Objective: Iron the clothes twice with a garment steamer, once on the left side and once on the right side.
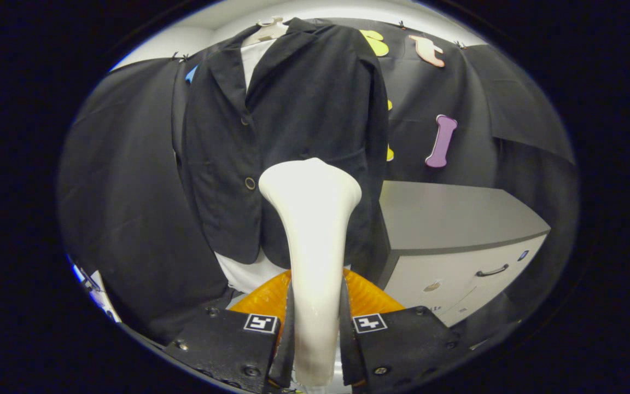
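The steamer (311,257) covers the lower front of the black jacket (287,137) beyond it, so whether its head touches the cloth cannot be told. The gripper (315,334) is clamped on the steamer's white handle, both fingers pressing its sides, pointing straight at the hanging jacket. A grey cabinet (457,241) stands ahead to the right.

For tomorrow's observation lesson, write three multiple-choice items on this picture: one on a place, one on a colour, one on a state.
1. Where is the steamer head?
A. ahead of the jacket's lower front
B. on the cabinet
C. on the floor

2. What colour is the jacket?
A. red
B. black
C. yellow

3. How is the gripper?
A. open, holding nothing
B. shut on the steamer
C. shut on a sleeve

Answers:
1 A, the steamer rises before the jacket, beside the cabinet.
2 B, its cloth is black.
3 B, both fingers of the gripper press the handle.
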